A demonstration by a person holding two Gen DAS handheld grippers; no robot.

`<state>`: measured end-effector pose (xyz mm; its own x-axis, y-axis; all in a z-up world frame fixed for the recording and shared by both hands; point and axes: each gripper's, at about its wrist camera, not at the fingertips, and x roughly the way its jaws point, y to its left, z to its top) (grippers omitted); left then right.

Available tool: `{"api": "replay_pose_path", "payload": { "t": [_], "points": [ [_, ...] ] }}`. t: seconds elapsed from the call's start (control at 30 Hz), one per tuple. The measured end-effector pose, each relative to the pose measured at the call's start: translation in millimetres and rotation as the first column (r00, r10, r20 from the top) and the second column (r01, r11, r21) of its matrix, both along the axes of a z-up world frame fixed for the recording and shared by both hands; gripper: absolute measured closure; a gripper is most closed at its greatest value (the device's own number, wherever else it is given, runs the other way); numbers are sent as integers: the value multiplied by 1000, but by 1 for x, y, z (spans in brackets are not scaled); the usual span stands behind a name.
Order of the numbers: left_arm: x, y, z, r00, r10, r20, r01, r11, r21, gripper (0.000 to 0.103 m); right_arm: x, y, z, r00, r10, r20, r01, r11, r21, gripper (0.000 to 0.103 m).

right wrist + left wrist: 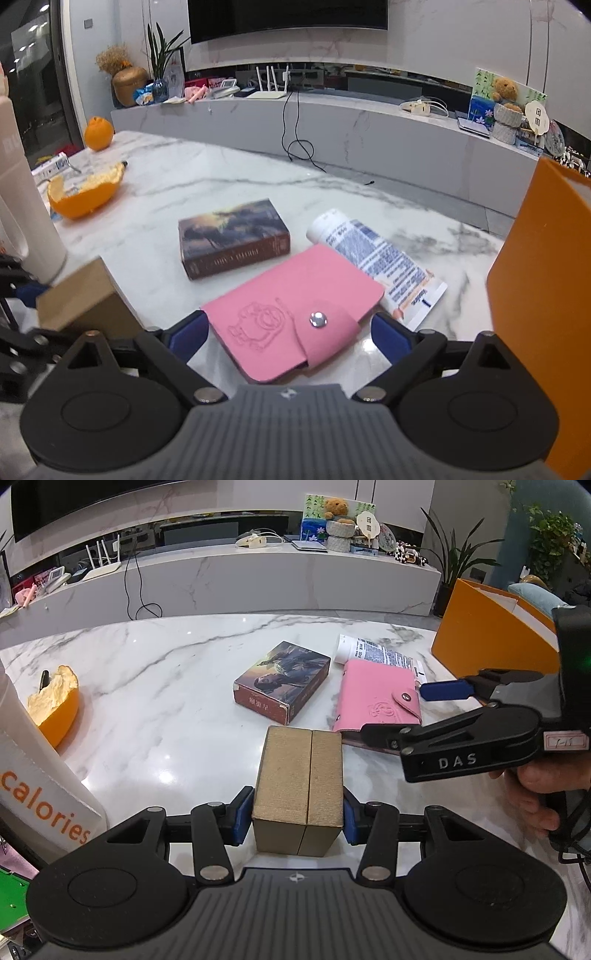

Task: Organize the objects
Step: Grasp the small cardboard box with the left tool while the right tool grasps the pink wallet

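Observation:
My left gripper (298,818) is shut on a small brown cardboard box (301,790), its blue pads pressed on both sides; the box also shows at the left of the right wrist view (79,301). My right gripper (290,332) is open, its blue fingers on either side of a pink snap wallet (291,317) that lies on the marble table (147,686). In the left wrist view the right gripper (406,712) reaches over the wallet (373,698). A picture-covered box (282,681) and a white printed tube (376,651) lie beyond.
An orange open container (543,295) stands at the right; it also shows in the left wrist view (491,638). Orange peel (83,192) and a whole orange (98,133) lie far left. A white carton printed "calories" (40,782) stands near left.

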<state>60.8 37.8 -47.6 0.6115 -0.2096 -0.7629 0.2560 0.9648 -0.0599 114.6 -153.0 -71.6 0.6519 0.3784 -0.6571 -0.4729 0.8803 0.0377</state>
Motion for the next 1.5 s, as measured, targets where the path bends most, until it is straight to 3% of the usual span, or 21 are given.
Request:
{"api": "replay_pose_path", "payload": {
  "t": [0.2, 0.43, 0.6, 0.7, 0.77, 0.83, 0.9, 0.93, 1.0, 1.2, 1.3, 1.4, 1.5],
  "points": [
    [1, 0, 0, 1000, -4, -2, 4, 1000, 2, 48, -5, 5, 5, 998, 55, -31, -55, 998, -25, 20],
    [0, 4, 4, 1000, 14, 0, -14, 1000, 12, 48, -30, 9, 15, 985, 135, -107, -149, 979, -138, 24],
    [0, 2, 5, 1000, 13, 1, -13, 1000, 20, 48, -41, 5, 21, 974, 83, -210, -118, 980, -159, 24],
    [1, 3, 5, 1000, 13, 0, -13, 1000, 20, 48, -48, 5, 21, 970, 107, -218, -145, 975, -167, 24],
    [1, 3, 5, 1000, 12, -2, -12, 1000, 20, 48, -54, 5, 23, 961, 174, -215, -215, 959, -185, 24],
    [1, 3, 6, 1000, 12, -4, -12, 1000, 18, 48, -62, 5, 22, 931, 276, -239, -330, 916, -227, 23],
    [0, 3, 6, 1000, 12, -3, -12, 1000, 19, 48, -69, 3, 24, 929, 298, -219, -353, 890, -288, 21],
    [0, 3, 6, 1000, 12, -3, -12, 1000, 19, 48, -71, 3, 25, 944, 269, -193, -321, 888, -330, 15],
    [0, 3, 6, 1000, 12, -4, -12, 1000, 22, 48, -69, 1, 28, 964, 199, -174, -250, 899, -359, 13],
    [1, 1, 6, 1000, 12, -4, -11, 1000, 27, 48, -49, -9, 32, 964, -48, -263, 11, 990, -141, 7],
    [1, 1, 6, 1000, 11, -4, -11, 1000, 28, 48, -46, -4, 26, 955, -139, -262, 119, 989, -92, 7],
    [1, 1, 6, 1000, 10, -4, -10, 999, 31, 48, -46, 10, 19, 961, -189, -204, 164, 978, -133, 7],
    [1, 1, 4, 1000, 11, -10, -10, 1000, 28, 48, -44, 21, 8, 949, -230, -214, 199, 968, -154, 7]
  ]
}}
